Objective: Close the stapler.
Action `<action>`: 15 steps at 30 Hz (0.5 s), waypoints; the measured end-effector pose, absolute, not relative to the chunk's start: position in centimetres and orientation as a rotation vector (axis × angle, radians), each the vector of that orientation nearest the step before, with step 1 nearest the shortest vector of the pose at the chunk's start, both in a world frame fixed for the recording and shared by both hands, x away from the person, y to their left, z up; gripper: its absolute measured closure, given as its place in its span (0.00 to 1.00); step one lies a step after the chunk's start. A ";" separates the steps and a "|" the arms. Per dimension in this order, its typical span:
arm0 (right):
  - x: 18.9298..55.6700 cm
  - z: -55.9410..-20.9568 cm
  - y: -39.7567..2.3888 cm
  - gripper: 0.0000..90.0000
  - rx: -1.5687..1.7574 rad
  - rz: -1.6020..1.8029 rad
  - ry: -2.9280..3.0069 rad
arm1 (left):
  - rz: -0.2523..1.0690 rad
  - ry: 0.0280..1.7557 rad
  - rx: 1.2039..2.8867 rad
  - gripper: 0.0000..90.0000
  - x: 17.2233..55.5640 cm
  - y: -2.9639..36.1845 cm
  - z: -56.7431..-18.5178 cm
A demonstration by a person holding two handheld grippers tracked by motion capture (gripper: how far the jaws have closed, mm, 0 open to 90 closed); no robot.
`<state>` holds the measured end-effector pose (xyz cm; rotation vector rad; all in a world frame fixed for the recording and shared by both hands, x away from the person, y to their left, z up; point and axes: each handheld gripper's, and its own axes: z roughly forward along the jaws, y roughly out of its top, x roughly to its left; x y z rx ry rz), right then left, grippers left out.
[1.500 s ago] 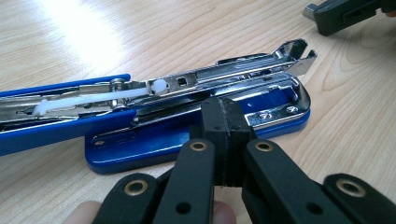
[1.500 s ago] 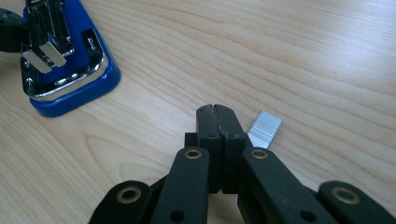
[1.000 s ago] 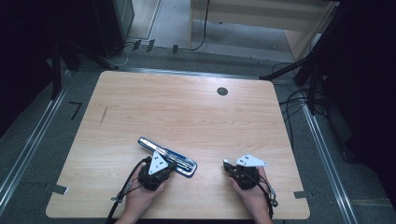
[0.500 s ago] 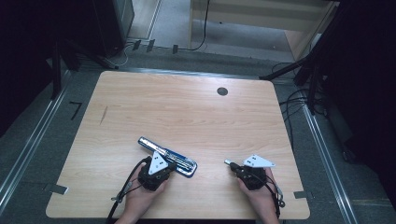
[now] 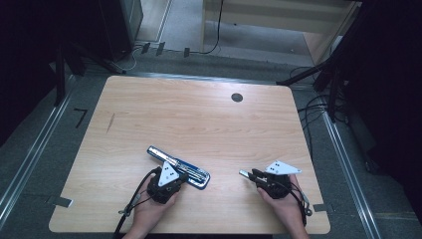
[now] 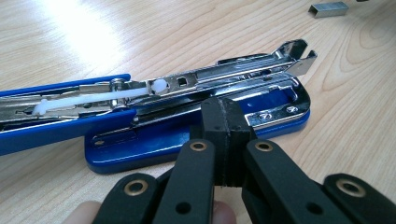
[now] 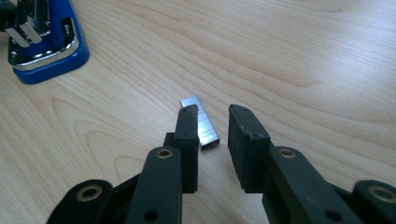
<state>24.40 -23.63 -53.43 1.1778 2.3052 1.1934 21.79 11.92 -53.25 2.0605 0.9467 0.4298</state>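
A blue stapler [image 5: 180, 167] lies folded open and flat on the wooden table [image 5: 199, 119], its chrome magazine [image 6: 224, 77] facing up. My left gripper [image 5: 180, 176] is shut, with its joined tips [image 6: 227, 105] against the stapler's base beside the magazine and nothing between the pads. A short strip of staples [image 7: 204, 123] lies on the wood to the right of the stapler [image 7: 46, 44]. My right gripper [image 7: 213, 112] hovers over the strip; its jaws have just been opening and stand a little apart. The strip [image 6: 328, 8] lies between them, partly behind one finger, with no pad pressing on it.
A black round grommet [image 5: 237, 97] sits near the table's far edge, and a dark scuff [image 5: 110, 122] marks the left side. Both of the person's hands rest near the front edge. Cables [image 5: 318, 107] trail over the floor at the right.
The right gripper has drifted slightly to the right, and its jaws have parted around the staple strip. The left gripper and the stapler have not moved.
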 end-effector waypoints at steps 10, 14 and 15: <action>25.4 -53.5 -24.1 0.79 1.172 1.196 2.337 | 0.431 0.945 2.062 1.00 21.8 11.9 -53.2; 25.6 -53.7 -24.2 0.79 1.166 1.199 2.351 | 0.431 0.946 2.061 1.00 21.8 11.9 -53.2; 25.7 -53.7 -24.2 0.79 1.166 1.200 2.355 | 0.431 0.946 2.061 1.00 21.8 11.9 -53.3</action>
